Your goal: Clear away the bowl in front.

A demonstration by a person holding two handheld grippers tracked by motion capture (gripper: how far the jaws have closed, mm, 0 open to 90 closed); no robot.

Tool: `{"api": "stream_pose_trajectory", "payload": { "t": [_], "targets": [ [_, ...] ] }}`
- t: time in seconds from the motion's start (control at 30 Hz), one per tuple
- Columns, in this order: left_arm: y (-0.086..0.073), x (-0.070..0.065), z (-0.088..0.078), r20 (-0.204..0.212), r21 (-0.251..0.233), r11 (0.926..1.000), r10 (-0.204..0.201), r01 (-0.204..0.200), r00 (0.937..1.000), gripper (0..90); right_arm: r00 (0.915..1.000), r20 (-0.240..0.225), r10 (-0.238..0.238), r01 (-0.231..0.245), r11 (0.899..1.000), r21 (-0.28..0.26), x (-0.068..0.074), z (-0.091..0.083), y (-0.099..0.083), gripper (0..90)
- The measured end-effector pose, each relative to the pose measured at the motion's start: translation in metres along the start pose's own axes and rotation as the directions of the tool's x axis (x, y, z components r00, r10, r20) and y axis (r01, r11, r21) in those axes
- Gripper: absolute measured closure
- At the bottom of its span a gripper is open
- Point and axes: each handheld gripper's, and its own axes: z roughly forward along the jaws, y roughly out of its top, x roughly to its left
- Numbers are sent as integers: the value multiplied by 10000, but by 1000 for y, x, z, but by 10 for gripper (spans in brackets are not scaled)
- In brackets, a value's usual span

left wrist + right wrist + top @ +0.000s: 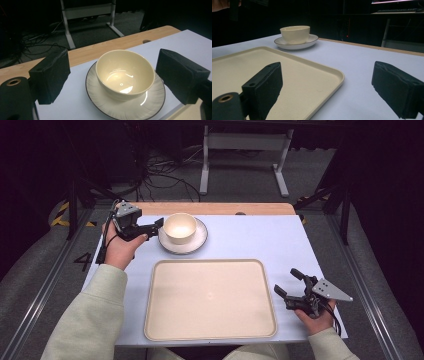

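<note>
A cream bowl (180, 227) stands on a white, dark-rimmed plate (199, 240) at the back left of the table. My left gripper (152, 230) hovers just left of the plate, open, its jaws pointing at the bowl. In the left gripper view the bowl (125, 72) and plate (152, 100) lie ahead between the two black pads (52, 75), with nothing held. A large cream tray (210, 300) lies empty at the front centre. My right gripper (287, 281) rests open near the tray's right edge. The right gripper view looks over the tray (262, 67) to the bowl (295, 33).
The pale table top (260, 235) ends in a wooden strip (220, 208) at the far side. Beyond it, a white table frame (245, 150) and cables (160, 175) stand on the grey floor. Bare table surface lies to the right of the plate.
</note>
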Motion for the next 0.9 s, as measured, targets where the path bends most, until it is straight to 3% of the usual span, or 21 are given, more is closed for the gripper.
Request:
{"api": "stream_pose_trajectory", "payload": {
  "t": [0.5, 0.67, 0.73, 0.8, 0.9],
  "targets": [
    [11, -2, 25, -387, 1064, 9943, 14, 27, 9993, 167, 10000, 14, -43, 43, 10000, 32, 0, 1, 0, 112],
    [11, 4, 37, -553, 1643, 9854, -354, 441, 9978, 219, 10000, 13, -56, 56, 10000, 53, 0, 1, 0, 114],
    [11, 6, 42, -735, 2072, 9751, -645, 785, 9952, 234, 10000, 3, -58, 58, 9999, 90, 0, 1, 0, 114],
    [12, 9, 47, -725, 2438, 9599, -1243, 1384, 9896, 259, 10000, 3, -69, 69, 9999, 89, 0, 1, 0, 116],
    [12, 11, 55, -830, 2581, 9569, -1154, 1332, 9898, 260, 10000, 16, -55, 55, 10000, 44, 1, 1, 0, 117]
  ]
}}
